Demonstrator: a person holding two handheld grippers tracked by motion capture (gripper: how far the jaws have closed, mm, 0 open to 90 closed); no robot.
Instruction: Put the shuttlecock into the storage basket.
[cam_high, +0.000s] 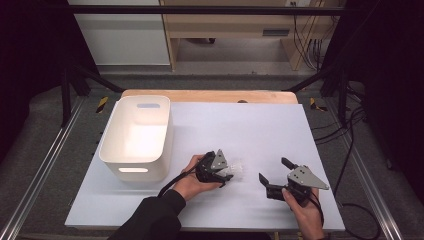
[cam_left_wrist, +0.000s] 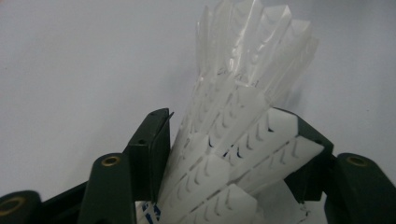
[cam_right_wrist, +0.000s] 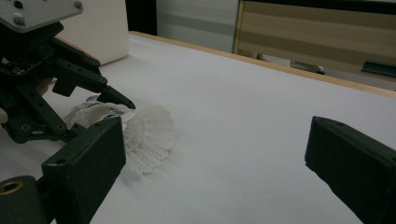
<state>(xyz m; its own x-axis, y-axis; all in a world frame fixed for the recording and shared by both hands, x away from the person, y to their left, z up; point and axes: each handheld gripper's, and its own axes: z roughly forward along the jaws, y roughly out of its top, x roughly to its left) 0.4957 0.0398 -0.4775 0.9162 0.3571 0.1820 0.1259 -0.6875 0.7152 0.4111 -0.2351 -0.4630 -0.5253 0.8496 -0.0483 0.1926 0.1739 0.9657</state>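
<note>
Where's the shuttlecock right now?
The shuttlecock lies on the white table in the high view, between the jaws of the left gripper, right of the white bin, left of the right gripper.

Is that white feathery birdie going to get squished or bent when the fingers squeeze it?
Probably a little. The birdie looks thin and see-through, so its skirt likely bends easily. It seems very light for its size. The left gripper has the skirt between its fingers; a hard squeeze might crease it.
</note>
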